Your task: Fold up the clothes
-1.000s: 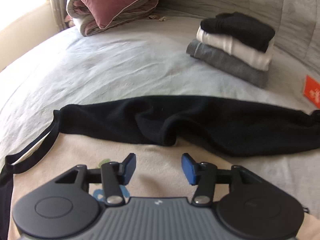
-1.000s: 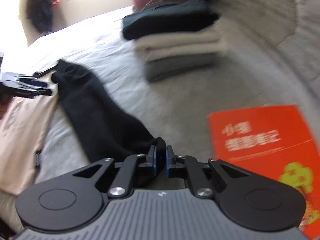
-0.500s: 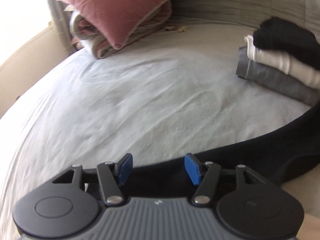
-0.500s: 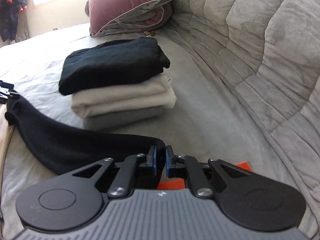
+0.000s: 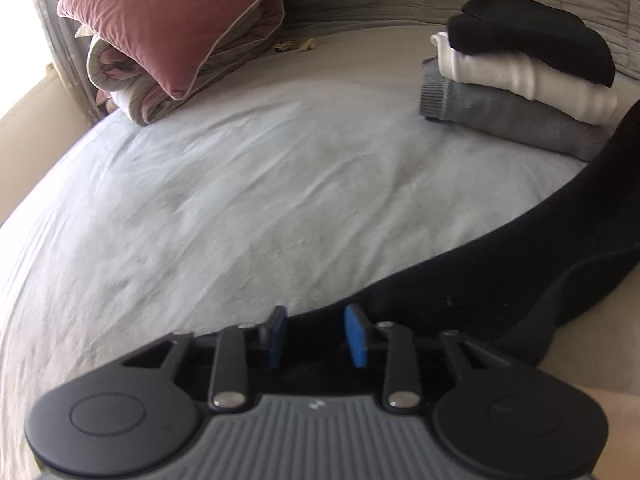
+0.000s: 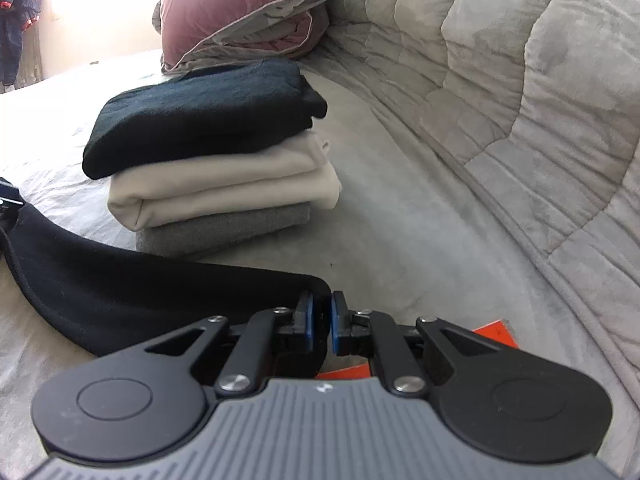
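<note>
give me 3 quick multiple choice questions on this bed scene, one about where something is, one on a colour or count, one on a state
1. Where is the pink pillow?
A. On a folded duvet
B. On the stack of folded clothes
C. Under the black garment

2. How many folded items are in the stack of folded clothes?
A. Two
B. Three
C. Five

3. What is the right hand-held gripper doing?
A. Open over the bare sheet
B. Shut on the black garment
C. Gripping the orange packet

Answers:
1 A, it rests on the duvet.
2 B, black over cream over grey.
3 B, the jaws pinch the garment's edge; the left hand-held gripper is open.
</note>
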`<control>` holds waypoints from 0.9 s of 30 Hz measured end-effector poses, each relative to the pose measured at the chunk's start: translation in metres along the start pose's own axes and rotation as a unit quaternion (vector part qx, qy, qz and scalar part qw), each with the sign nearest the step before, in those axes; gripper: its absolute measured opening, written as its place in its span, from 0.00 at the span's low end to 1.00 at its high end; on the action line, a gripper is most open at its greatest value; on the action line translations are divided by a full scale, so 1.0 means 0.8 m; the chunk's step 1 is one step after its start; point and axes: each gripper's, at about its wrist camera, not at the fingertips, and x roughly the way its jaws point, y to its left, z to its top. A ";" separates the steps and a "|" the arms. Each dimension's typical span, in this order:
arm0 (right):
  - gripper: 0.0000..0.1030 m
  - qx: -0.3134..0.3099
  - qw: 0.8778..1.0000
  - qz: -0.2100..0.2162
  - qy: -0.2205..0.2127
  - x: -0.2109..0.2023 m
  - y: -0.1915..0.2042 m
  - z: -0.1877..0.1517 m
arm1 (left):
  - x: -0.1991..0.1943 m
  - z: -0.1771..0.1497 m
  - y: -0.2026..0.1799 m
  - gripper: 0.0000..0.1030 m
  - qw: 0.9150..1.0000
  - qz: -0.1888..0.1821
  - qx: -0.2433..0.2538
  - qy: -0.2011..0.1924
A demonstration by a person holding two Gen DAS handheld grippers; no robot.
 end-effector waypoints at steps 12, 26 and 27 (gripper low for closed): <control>0.08 -0.071 0.991 -0.032 -0.108 -0.094 0.028 0.022 | -0.041 -0.020 -0.034 0.00 0.975 0.141 -0.140 -0.096; 0.08 -0.113 0.984 -0.057 -0.122 -0.064 0.038 0.170 | -0.016 -0.002 -0.035 0.00 0.932 0.209 -0.255 -0.151; 0.08 -0.110 0.986 -0.059 -0.110 -0.050 0.038 0.174 | -0.008 0.000 -0.035 0.00 0.932 0.210 -0.256 -0.144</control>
